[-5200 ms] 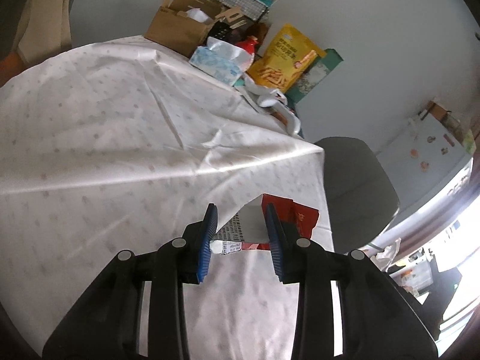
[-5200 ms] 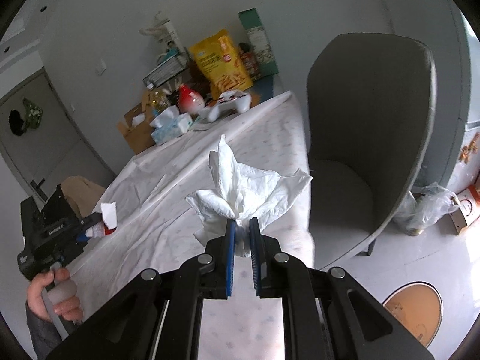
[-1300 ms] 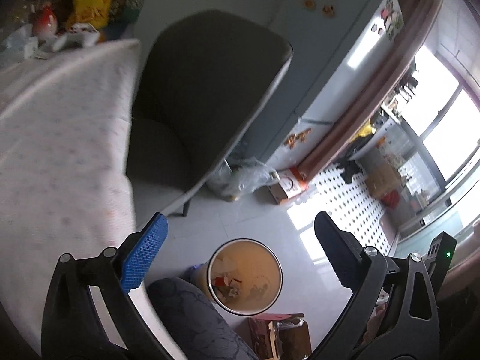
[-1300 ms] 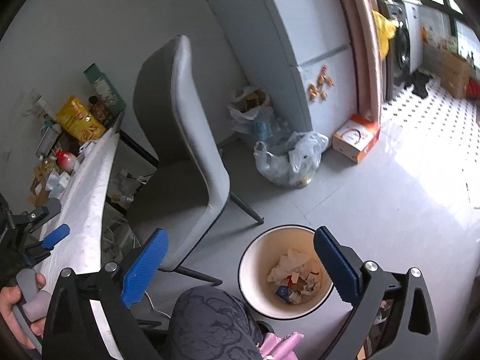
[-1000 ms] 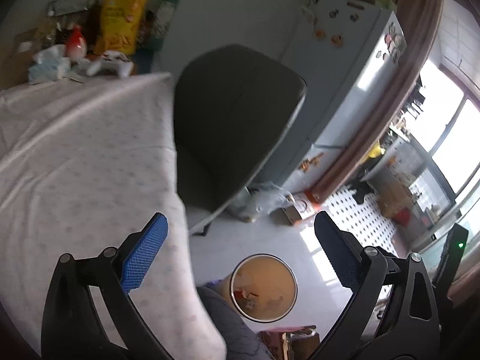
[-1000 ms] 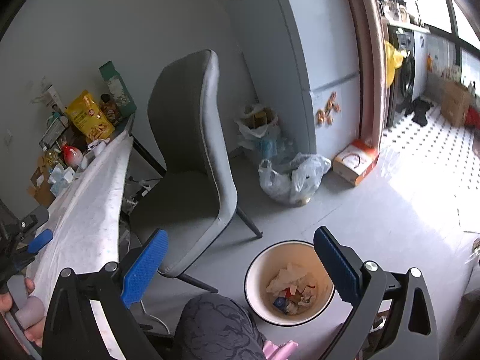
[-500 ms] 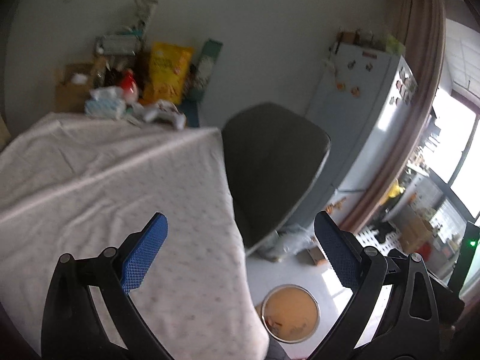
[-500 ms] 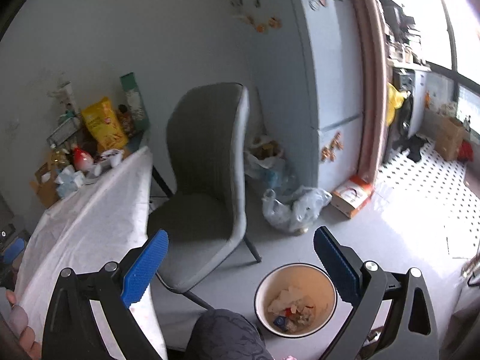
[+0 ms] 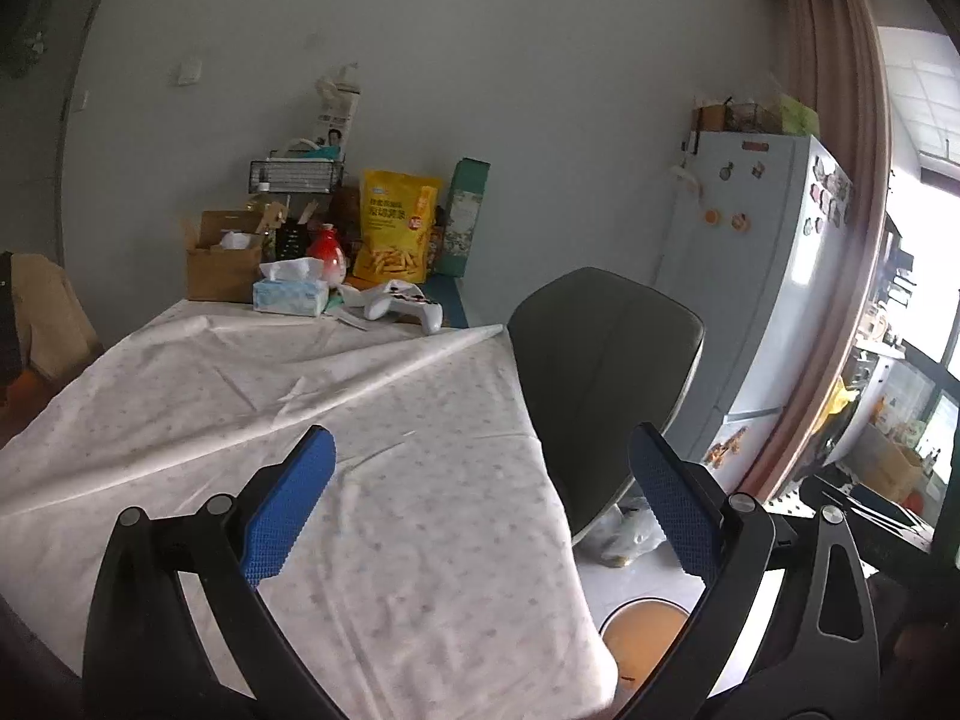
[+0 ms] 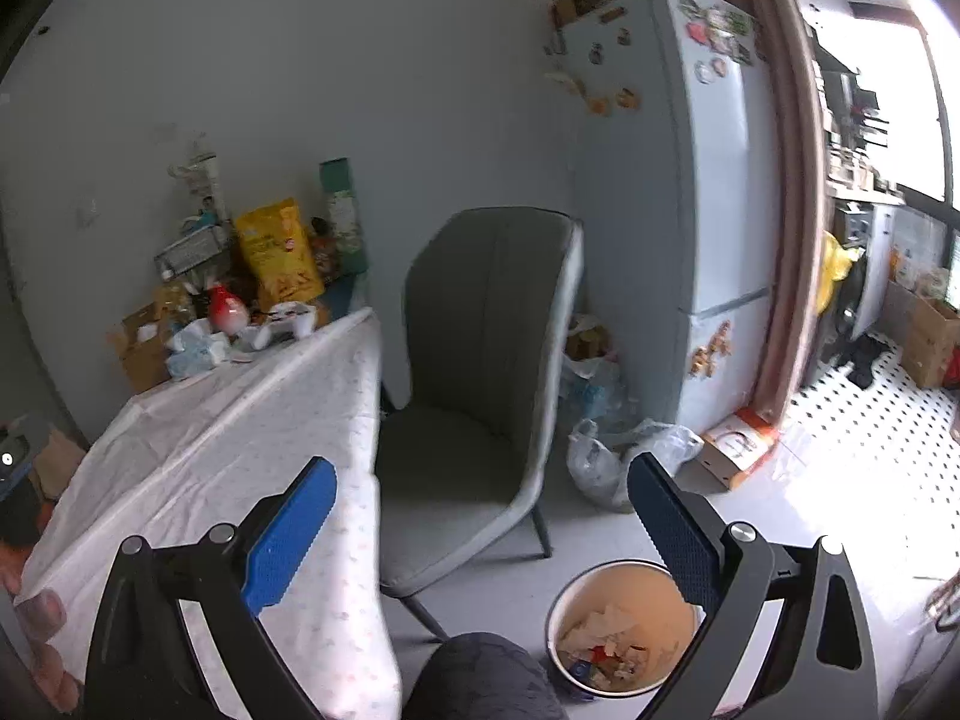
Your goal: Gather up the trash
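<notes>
My left gripper point(image 9: 480, 498) is open wide and empty, held above the near corner of the table with the white dotted cloth point(image 9: 300, 420). My right gripper point(image 10: 480, 510) is open wide and empty, held above the floor beside the table. A round trash bin point(image 10: 624, 630) stands on the floor below the right gripper, with crumpled tissue and wrappers inside. Part of the bin's rim point(image 9: 645, 630) also shows in the left wrist view, past the table corner.
A grey chair point(image 10: 486, 372) stands between the table and a fridge point(image 10: 678, 180). Boxes, a tissue box point(image 9: 291, 294), a yellow snack bag point(image 9: 396, 228) and a white game controller point(image 9: 402, 303) crowd the table's far end. Plastic bags point(image 10: 606, 456) lie by the fridge.
Both grippers have let go of their trash over the bin and stayed open. Both have since tilted up from the floor; the left one has swung back over the table.
</notes>
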### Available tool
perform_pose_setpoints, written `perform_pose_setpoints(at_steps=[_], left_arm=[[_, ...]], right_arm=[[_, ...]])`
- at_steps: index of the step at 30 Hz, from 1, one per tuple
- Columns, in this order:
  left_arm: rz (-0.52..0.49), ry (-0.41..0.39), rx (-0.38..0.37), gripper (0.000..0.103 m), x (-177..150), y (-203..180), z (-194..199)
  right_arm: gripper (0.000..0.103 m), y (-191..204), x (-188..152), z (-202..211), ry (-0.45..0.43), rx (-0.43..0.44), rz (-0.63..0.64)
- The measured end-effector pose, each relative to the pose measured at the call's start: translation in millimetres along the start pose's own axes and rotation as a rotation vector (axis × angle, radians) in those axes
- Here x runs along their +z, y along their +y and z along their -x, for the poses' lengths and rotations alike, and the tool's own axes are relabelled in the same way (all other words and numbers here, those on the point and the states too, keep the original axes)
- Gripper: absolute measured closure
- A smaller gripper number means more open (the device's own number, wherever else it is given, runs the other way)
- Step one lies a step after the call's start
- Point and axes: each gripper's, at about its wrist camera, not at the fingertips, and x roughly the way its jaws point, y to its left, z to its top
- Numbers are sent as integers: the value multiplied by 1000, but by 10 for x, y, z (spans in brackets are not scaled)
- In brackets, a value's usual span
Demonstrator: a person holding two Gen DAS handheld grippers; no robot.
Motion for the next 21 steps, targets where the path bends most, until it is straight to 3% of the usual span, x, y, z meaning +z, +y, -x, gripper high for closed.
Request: perform_pose_setpoints(at_steps=[5,10,21], left_arm=[[-18,-5,97,6,11,62,134],[2,19,64,6,3,152,205],[20,46,73,6,-21,223,203]], right_arm=[[8,152,-31,6,13,60,6],[8,265,-101,19,13,64,41],[8,363,-167,-4,57,108,70]])
